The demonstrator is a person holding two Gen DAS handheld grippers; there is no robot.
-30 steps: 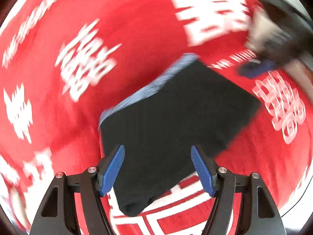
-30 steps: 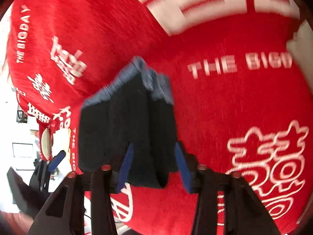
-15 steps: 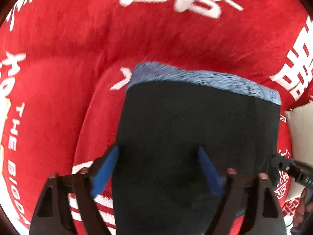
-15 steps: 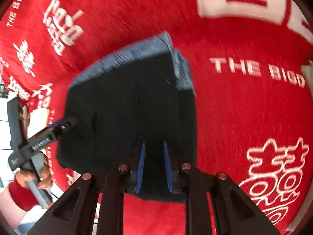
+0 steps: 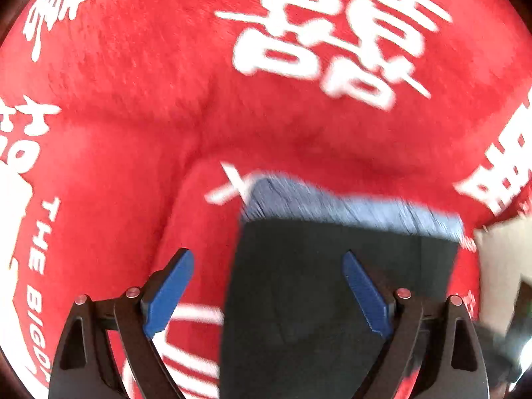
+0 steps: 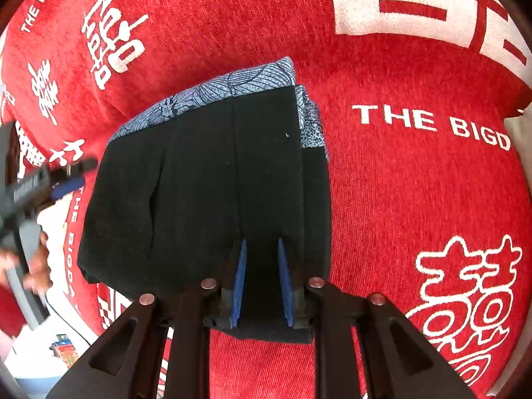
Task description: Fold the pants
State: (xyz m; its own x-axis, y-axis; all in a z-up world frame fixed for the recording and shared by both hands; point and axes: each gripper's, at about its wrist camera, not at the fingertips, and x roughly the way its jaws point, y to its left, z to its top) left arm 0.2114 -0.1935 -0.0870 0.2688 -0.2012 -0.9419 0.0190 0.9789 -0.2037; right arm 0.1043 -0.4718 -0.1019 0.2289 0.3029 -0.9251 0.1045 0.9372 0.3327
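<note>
On a red cloth (image 6: pixel 415 179) with white lettering lie the pants (image 6: pixel 212 193), folded into a black block with blue patterned trim (two layers show at one corner). Right gripper (image 6: pixel 261 282) fingers clench their near edge. Left gripper (image 5: pixel 266 294) fingers are spread, straddling an edge, gripping nothing.

Red plush blanket (image 6: pixel 415 183) with white characters and "THE BIGD" lettering, spread across both views. Pale floor at 8 o'clock, thin dark cable (image 6: pixel 68 324), small colourful box (image 6: pixel 65 352).
</note>
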